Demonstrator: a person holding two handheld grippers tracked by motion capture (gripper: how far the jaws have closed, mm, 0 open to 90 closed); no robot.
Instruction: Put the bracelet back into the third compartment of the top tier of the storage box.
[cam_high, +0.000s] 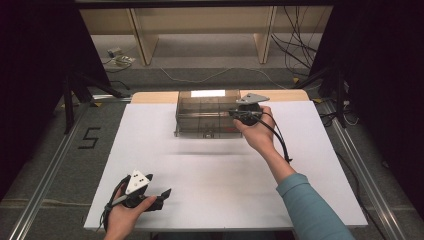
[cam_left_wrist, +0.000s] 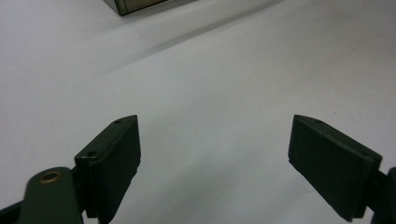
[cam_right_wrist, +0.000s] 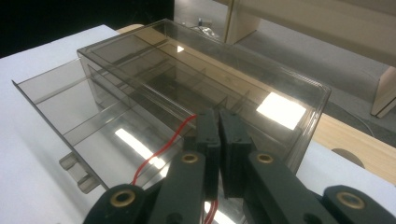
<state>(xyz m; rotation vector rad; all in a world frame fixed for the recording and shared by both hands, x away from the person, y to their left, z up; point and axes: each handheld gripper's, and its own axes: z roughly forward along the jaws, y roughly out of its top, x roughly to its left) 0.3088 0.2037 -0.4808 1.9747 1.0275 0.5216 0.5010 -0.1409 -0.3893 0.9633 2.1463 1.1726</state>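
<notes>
Right tongs (cam_right_wrist: 218, 140) pinching red cord (cam_right_wrist: 161, 147) over smoky drawer box (cam_right_wrist: 154, 79), floor marked "5" (cam_high: 89, 137)

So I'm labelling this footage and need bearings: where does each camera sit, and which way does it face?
High view: above the person's side, facing forward and down on the white table; both forearms, left gripper, right gripper.
Left gripper view: on the left gripper, facing bare tabletop; jaws apart.
Right gripper view: on the right gripper, jaws together at the clear drawer box.
Shared: the box in high and right gripper views.
</notes>
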